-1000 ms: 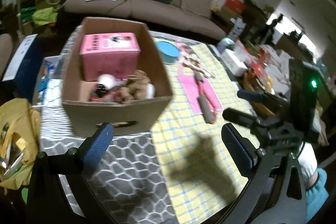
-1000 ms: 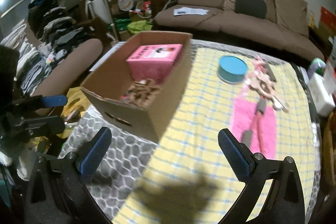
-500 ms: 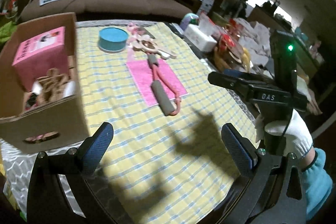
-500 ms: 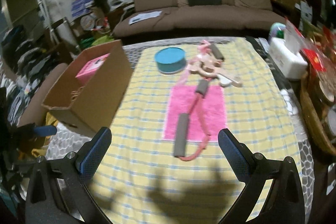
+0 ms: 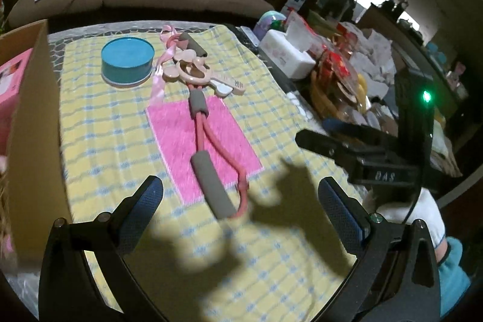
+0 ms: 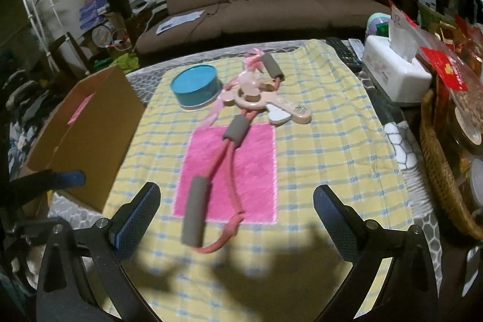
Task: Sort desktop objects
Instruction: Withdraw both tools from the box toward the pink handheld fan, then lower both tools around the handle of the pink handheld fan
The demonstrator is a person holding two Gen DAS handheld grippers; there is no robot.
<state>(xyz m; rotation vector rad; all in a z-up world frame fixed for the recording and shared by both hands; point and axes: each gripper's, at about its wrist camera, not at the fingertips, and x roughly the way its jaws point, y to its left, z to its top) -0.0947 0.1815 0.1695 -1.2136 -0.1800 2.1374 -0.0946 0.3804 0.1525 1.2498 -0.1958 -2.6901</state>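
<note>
A pink resistance band with grey foam handles point(image 5: 211, 186) point(image 6: 196, 210) lies across a pink towel point(image 5: 217, 141) point(image 6: 247, 171) on the yellow checked cloth. Beyond it lie a pale pink toy point(image 5: 196, 71) point(image 6: 259, 101) and a round teal tin point(image 5: 127, 62) point(image 6: 196, 88). A cardboard box point(image 5: 33, 141) point(image 6: 87, 129) stands at the left with a pink carton inside. My left gripper point(image 5: 241, 201) hangs open above the band's near handle. My right gripper point(image 6: 237, 208) is open too, just short of the same handle; it also shows at the right of the left wrist view point(image 5: 347, 147).
A white tissue box point(image 6: 395, 74) point(image 5: 286, 53), remote controls point(image 6: 344, 53) and a wicker basket point(image 6: 440, 171) of packets crowd the table's right side. A brown sofa point(image 6: 265, 2) stands behind. A gloved hand point(image 5: 404, 213) holds the right gripper.
Both views have swung from the cardboard box toward the towel and band, which now lie nearer and centred between the fingers. Both grippers stayed open.
</note>
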